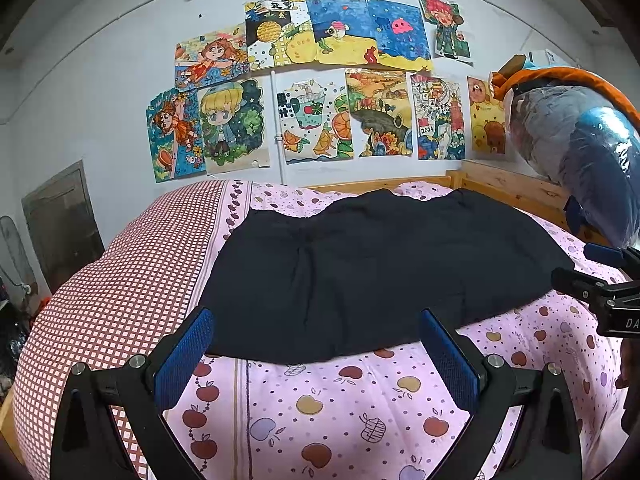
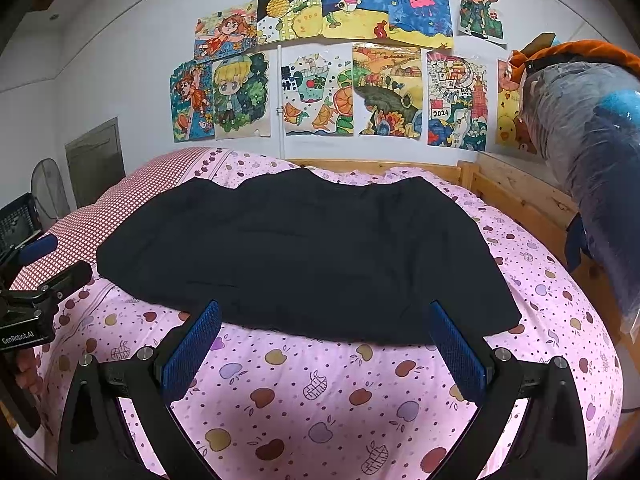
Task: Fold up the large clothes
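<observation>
Claws (image 1: pixel 316 330) (both agape) before garment (image 2: pixel 304 256)

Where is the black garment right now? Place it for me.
The black garment lies spread flat on the pink apple-print bedspread, just beyond both open grippers, centred in both wrist views, below the wall drawings.

Both views: even, soft indoor light, moderately bright, source not visible. Shadows faint. Black garment (image 1: pixel 372 276) reads nearly flat dark, folds barely discernible. Glare streaks on plastic-wrapped bundle (image 1: pixel 580 148) at 3 o'clock, both views. Strong fisheye bend: wall conduit (image 1: pixel 120 14) bows into arc toward 12 o'clock, bed (image 2: pixel 320 400) bulges like dome. Black vignette in all corners. Centre sharp, wall drawings (image 2: pixel 320 60) crisp; slight softness toward rims.
</observation>
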### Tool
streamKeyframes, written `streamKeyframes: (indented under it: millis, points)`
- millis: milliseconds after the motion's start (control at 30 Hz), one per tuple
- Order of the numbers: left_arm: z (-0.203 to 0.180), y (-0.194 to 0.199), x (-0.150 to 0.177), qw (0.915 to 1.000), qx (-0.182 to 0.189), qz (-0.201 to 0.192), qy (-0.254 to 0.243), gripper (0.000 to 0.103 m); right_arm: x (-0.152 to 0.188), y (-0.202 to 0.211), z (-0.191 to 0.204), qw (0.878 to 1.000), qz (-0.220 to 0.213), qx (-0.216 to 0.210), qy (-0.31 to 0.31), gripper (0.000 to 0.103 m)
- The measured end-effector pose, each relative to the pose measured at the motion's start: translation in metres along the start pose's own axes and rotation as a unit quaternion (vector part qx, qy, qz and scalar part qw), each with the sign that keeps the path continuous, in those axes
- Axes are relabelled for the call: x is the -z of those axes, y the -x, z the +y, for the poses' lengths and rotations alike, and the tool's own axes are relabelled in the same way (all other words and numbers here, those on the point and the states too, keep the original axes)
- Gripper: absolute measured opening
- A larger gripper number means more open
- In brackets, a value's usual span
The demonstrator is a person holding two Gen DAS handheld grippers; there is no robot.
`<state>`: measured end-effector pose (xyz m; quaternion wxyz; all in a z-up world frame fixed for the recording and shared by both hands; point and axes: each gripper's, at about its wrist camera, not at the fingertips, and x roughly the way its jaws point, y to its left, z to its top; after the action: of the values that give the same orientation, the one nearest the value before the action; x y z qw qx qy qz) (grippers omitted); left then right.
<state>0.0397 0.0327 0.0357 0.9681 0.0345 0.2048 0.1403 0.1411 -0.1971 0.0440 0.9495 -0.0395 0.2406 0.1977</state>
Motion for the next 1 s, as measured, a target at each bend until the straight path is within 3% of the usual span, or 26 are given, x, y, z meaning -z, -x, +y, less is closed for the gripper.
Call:
streamKeyframes:
  millis: [1000]
  points:
    - [-0.0019,0.0,-0.0009,1.0,0.001,0.001,-0.002,0.103,0.0004,-0.0025,-0.0013,1.0,0.005,-0.001,-0.004,0.101]
